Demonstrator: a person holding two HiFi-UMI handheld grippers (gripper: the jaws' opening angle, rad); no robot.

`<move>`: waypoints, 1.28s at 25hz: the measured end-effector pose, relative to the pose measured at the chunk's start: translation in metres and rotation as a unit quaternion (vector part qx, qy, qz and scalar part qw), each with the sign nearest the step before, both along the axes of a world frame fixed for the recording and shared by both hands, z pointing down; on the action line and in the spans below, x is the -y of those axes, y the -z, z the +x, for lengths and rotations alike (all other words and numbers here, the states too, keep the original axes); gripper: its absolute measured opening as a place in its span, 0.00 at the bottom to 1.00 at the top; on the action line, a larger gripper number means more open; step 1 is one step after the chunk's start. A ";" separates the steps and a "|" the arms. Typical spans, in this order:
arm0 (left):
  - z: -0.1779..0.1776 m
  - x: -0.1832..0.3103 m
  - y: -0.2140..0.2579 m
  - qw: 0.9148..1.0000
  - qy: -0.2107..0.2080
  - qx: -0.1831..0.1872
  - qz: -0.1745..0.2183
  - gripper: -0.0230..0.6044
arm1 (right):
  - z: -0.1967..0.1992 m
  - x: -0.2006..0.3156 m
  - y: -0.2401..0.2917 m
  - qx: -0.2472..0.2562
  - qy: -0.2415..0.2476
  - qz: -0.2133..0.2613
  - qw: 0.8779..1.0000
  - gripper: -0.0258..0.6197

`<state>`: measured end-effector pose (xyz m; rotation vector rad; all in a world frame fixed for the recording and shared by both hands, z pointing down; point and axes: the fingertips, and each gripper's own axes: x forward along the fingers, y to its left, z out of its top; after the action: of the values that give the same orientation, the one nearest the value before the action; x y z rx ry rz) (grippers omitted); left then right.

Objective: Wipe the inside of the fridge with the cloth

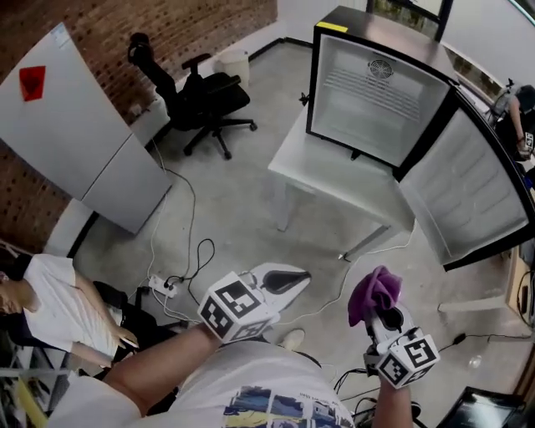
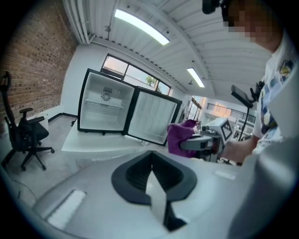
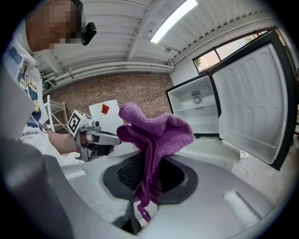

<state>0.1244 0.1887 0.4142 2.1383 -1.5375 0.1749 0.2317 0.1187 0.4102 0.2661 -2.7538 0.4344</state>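
Pinching a purple cloth [image 1: 374, 292] tight in the right gripper [image 1: 386, 320]; holding the left gripper [image 1: 287, 280] closed on nothing; facing the open fridge [image 1: 372, 92] on the far table [image 1: 308, 165].

Black office chair [image 1: 205, 100] is parked by the brick wall [image 1: 125, 25], with a pale bin [image 1: 235, 65] set near it. A white panel [image 1: 75, 125] with a red mark is stood along that wall. A power strip [image 1: 163, 287] and loose cables [image 1: 191, 238] are strewn over the concrete floor [image 1: 234, 201] near a white tabletop [image 1: 322, 171]. A person in a white shirt [image 1: 58, 309] is seated far left.
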 end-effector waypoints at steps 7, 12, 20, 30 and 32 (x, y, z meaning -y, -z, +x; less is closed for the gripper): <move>-0.020 -0.007 -0.003 0.999 0.053 0.002 -0.008 0.04 | -0.014 0.008 -0.012 0.004 0.025 0.004 1.000 0.15; -0.035 0.035 0.002 1.000 0.020 0.004 0.004 0.04 | -0.021 0.042 -0.005 0.000 -0.017 0.021 1.000 0.15; -0.088 0.090 0.034 0.997 -0.053 0.014 0.055 0.04 | -0.070 0.089 0.021 0.000 -0.106 0.057 0.993 0.15; -0.174 0.109 0.044 0.992 -0.108 0.001 0.070 0.04 | -0.149 0.150 0.043 0.000 -0.217 0.101 0.971 0.15; -0.189 0.111 0.042 0.992 -0.108 0.001 0.069 0.04 | -0.161 0.160 0.044 -0.005 -0.231 0.107 0.967 0.15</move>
<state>-0.0643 0.0780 0.3718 2.4137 -1.3519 0.1464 0.0708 -0.0408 0.3665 0.9735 -2.7146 0.2414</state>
